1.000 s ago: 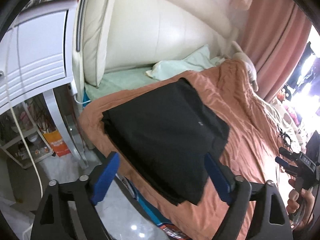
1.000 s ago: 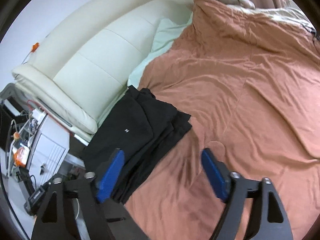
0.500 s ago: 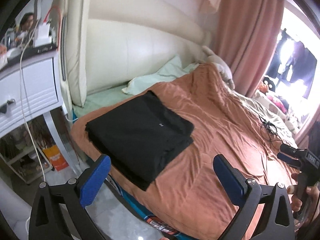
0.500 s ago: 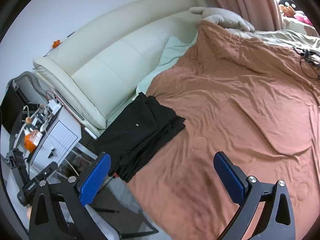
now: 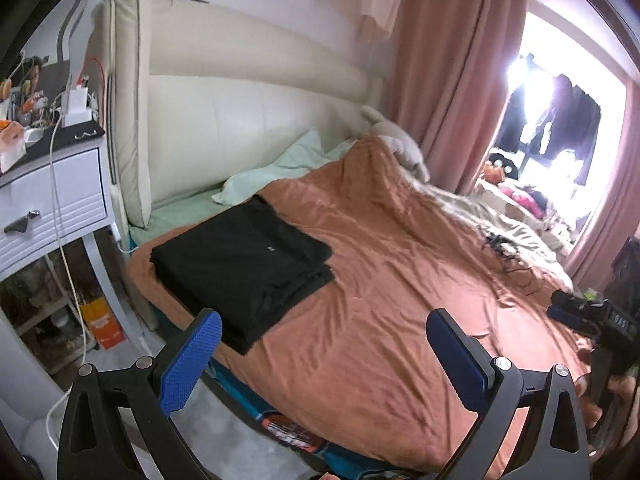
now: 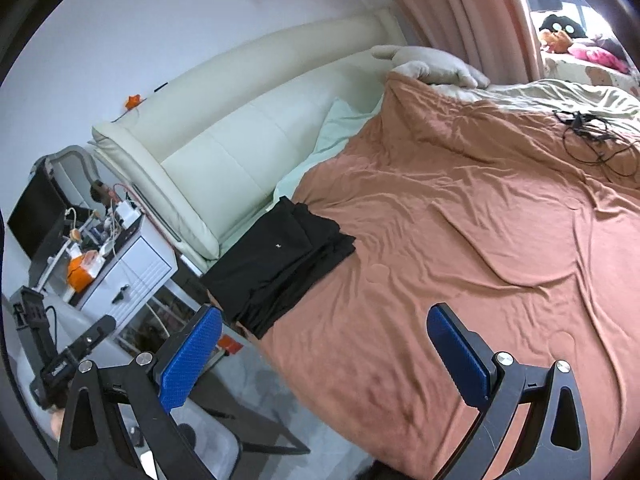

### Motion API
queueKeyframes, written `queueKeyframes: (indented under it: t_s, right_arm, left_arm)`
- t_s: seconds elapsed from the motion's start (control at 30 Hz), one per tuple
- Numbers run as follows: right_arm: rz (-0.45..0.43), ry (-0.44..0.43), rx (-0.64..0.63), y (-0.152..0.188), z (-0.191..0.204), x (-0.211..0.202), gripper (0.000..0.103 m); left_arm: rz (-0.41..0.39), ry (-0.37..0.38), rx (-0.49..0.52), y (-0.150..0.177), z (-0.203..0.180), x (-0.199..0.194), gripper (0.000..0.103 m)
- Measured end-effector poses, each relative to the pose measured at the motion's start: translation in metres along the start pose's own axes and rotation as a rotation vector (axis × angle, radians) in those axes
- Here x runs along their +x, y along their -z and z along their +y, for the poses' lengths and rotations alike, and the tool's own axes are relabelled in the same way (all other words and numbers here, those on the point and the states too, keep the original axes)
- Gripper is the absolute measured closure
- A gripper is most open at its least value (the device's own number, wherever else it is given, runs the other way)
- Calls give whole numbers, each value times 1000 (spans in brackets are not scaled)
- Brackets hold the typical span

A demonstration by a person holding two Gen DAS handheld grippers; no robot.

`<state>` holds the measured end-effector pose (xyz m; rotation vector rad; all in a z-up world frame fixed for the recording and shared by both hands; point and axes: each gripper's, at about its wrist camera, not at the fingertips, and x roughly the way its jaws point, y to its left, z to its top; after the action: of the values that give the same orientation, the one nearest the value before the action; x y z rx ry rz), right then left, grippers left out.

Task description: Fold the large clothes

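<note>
The left tongs (image 5: 322,350) are spread wide with nothing between the blue ribbed pads, held in the air off the bed's near edge. The right tongs (image 6: 324,346) are spread just as wide and empty, also clear of the bed. In the left view the right tongs show only partly at the picture's right rim, dark and cut off, with a bit of the hand below them; how they stand cannot be read from there.

The black garment (image 5: 244,266) lies folded into a flat, layered rectangle on the bed corner nearest the headboard, its stacked edges stepped along one side and a tiny pale mark on top, too small to read. It rests on a rust-orange bedspread (image 5: 400,280), soft and creased all over.

Beyond the garment a pale green pillow (image 5: 272,168) lies against the padded cream headboard (image 5: 240,108), smooth and leather-like. A tangle of black cable (image 6: 588,128) lies on the far side of the bedspread. Beside the headboard stands a white nightstand (image 5: 52,196) with a drawer, its top crowded with small items too cluttered to name. Pink curtains (image 5: 452,80) hang past the headboard, next to a window blown out by glare.
</note>
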<state>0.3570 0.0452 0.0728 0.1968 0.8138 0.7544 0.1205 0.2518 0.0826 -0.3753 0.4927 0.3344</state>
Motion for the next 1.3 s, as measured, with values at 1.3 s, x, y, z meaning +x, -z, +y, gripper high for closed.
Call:
queueKeyframes:
  t_s: [1.3]
  right_arm:
    - [-224, 224, -53, 221, -10, -195, 0]
  left_arm:
    - [-70, 163, 168, 147, -58, -129, 0]
